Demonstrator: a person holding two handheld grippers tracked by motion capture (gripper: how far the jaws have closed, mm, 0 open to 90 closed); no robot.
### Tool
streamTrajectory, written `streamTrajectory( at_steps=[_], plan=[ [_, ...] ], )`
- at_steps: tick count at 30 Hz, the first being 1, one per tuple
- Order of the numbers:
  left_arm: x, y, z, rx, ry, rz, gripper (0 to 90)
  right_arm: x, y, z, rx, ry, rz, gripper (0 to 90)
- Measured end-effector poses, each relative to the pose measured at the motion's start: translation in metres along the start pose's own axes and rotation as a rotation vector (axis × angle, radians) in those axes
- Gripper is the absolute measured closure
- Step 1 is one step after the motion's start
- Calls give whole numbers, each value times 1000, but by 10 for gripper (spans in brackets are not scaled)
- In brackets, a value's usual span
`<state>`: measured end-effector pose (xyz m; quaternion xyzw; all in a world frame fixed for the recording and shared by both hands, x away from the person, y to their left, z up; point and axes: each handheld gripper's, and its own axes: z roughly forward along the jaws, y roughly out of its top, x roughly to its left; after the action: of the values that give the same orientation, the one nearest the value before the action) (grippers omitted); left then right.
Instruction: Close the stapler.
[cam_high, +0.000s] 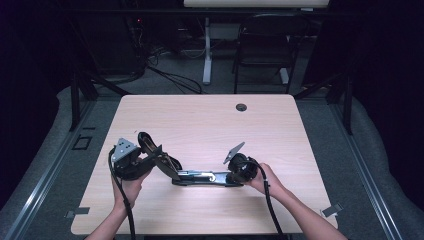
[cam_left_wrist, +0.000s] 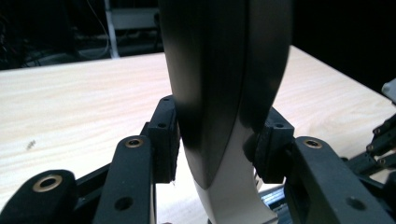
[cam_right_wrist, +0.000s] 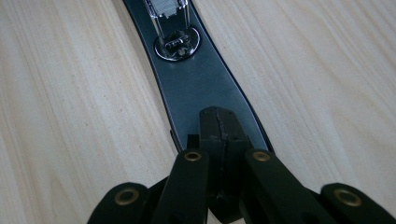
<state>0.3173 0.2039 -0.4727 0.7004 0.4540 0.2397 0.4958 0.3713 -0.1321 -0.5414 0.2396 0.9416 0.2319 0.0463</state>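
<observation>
The large black stapler (cam_high: 192, 175) lies swung open on the pale wooden table (cam_high: 210, 125), its base flat, its top arm raised toward ten o'clock; closing it looks like what remains. The left gripper (cam_high: 150, 161) has its fingers (cam_left_wrist: 163, 135) clamped partway on that raised arm. The right gripper (cam_high: 234, 178) is fully closed, its fingers (cam_right_wrist: 219, 135) pressing the base's three-o'clock end down.

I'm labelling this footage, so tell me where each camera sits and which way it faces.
High view: above the near edge, looking forward and down on the table; forearms, both hands.
Left gripper view: rides the left claw, which clamps the stapler's raised arm.
Right gripper view: rides the right claw, shut, pressing the stapler base.
All share the stapler.
</observation>
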Motion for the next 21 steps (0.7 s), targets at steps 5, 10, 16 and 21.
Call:
streamTrajectory(
  at_steps=[5, 10, 16, 21],
  plan=[
    [1, -1, 2, 5, -22, -15, 585, 0, 0, 0, -2, 1, 3, 900],
    [-2, -1, 3, -2, -35, -4, 587, -1, 0, 0, -2, 3, 4, 900],
    [-10, 1, 6, -1, -25, 32, 587, -1, 0, 0, -4, 5, 8, 900],
    [-11, 1, 7, 1, -26, 35, 587, -1, 0, -1, 4, 4, 8, 900]
  ],
)
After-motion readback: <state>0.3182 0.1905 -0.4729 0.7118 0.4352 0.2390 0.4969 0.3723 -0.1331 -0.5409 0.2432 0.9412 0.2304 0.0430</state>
